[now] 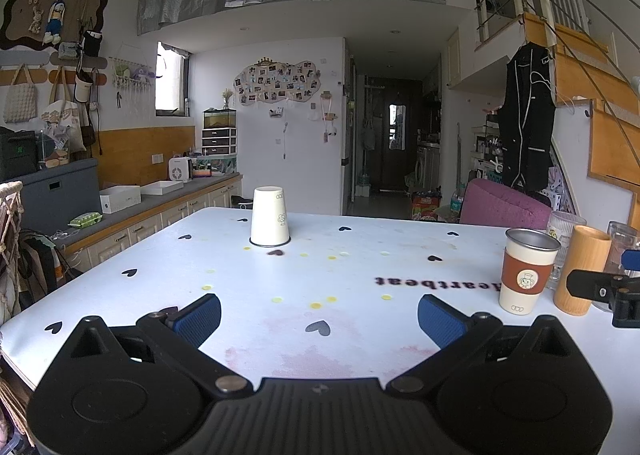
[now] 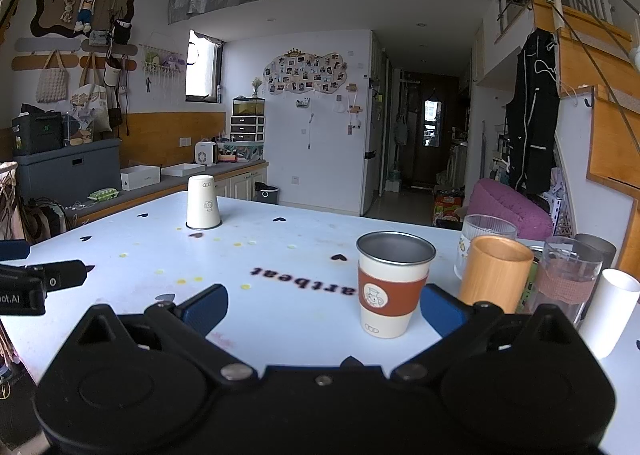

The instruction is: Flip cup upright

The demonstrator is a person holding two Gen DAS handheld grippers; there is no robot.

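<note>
The large white table (image 1: 400, 319) with black heart prints carries everything. Over its near edge the left gripper (image 1: 319, 318) hovers with its blue-padded fingers (image 1: 200, 315) spread wide and nothing between them. The right gripper (image 2: 324, 309) is beside it, also with fingers wide apart and holding nothing. The steel cup with a brown paper sleeve (image 2: 390, 287) stands upright just in front of the right gripper, near its right finger but not touching. Behind this cup stand an orange bamboo cylinder cup (image 2: 494, 275) and a ribbed clear glass (image 2: 486, 229). The white paper cup (image 1: 269, 216) stands upside down, mouth on the table, near the far left edge, well apart from both grippers.
</note>
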